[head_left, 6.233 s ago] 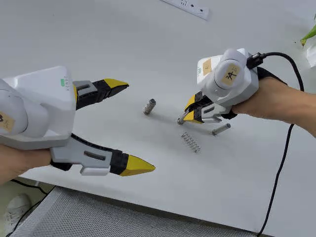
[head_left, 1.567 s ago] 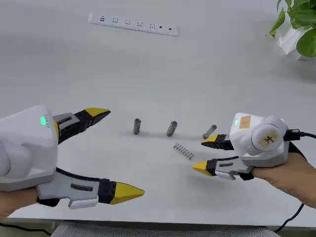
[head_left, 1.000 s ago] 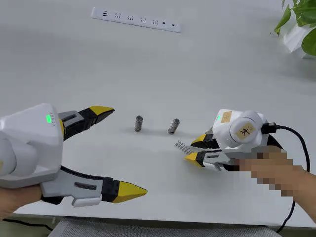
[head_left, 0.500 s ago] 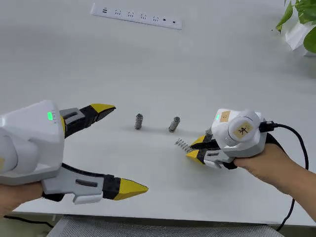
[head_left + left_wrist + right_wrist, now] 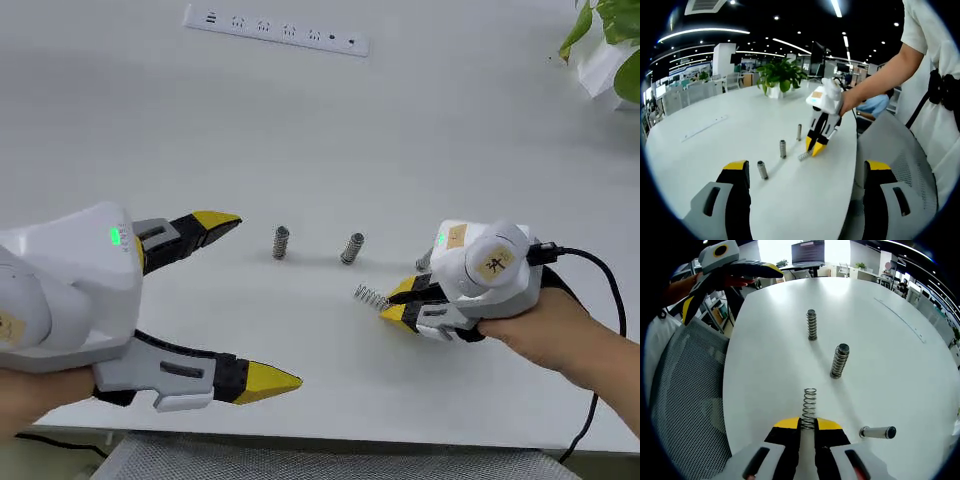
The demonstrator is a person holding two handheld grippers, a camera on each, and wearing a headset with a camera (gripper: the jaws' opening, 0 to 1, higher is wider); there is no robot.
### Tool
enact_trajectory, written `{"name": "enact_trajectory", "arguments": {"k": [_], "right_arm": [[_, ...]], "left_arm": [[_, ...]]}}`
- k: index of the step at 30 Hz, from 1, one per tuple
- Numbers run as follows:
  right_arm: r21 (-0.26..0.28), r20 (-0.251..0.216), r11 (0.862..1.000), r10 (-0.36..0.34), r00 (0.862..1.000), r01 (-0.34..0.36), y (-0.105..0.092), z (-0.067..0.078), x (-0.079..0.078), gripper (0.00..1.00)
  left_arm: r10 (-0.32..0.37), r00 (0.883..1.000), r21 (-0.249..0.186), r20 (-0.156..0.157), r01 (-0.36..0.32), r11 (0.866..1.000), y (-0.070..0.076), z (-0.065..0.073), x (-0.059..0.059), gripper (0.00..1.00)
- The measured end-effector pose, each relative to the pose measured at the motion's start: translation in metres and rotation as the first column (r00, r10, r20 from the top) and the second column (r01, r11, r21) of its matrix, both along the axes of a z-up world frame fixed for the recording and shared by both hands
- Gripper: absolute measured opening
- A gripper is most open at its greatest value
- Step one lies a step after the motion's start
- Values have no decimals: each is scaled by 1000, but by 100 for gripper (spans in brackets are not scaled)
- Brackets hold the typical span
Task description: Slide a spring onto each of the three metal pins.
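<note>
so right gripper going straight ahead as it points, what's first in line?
Beyond the spring it grips, the right gripper likely meets the farther sprung pin; the nearer sprung pin sits just right of that line.

Two sprung pins (image 5: 281,242) (image 5: 352,248) are standing mid-bench, blocking sideways passes. The bench (image 5: 300,130) is lying open toward the far-edge power strip (image 5: 276,29).

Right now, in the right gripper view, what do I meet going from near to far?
right tongs → loose spring → nearer pin with spring → farther pin with spring
</note>
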State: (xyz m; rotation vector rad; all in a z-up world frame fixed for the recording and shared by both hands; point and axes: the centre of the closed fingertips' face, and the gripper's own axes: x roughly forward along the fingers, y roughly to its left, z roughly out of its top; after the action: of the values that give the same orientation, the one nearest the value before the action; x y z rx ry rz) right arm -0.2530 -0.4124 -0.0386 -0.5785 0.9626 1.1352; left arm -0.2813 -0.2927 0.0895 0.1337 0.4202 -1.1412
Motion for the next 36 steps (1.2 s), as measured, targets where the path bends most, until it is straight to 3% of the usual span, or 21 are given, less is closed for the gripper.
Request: {"name": "enact_trajectory", "arguments": {"k": [8, 15, 22, 26, 31, 36], "right_arm": [[0, 6, 1000, 31, 999, -31, -1, 9, -9, 6], [46, 33, 996, 80, 996, -81, 11, 35, -20, 6], [46, 100, 976, 209, 973, -214, 28, 70, -35, 6], [62, 124, 959, 266, 956, -275, 39, 91, -46, 6], [63, 145, 943, 316, 938, -327, 47, 108, -55, 6], [75, 162, 933, 336, 928, -352, 54, 121, -61, 6]], "left_arm": [[-33, 999, 34, 15, 33, 999, -5, -3, -3, 88], [-46, 999, 40, 18, 45, 998, -12, -2, -2, 81], [-72, 997, 47, 18, 71, 996, -20, -1, -3, 73], [-104, 994, 45, 14, 103, 994, -28, 1, -8, 61], [-148, 989, 48, 14, 147, 988, -38, 4, -17, 48], [-192, 981, 66, 27, 190, 980, -44, 5, -24, 36]]}}
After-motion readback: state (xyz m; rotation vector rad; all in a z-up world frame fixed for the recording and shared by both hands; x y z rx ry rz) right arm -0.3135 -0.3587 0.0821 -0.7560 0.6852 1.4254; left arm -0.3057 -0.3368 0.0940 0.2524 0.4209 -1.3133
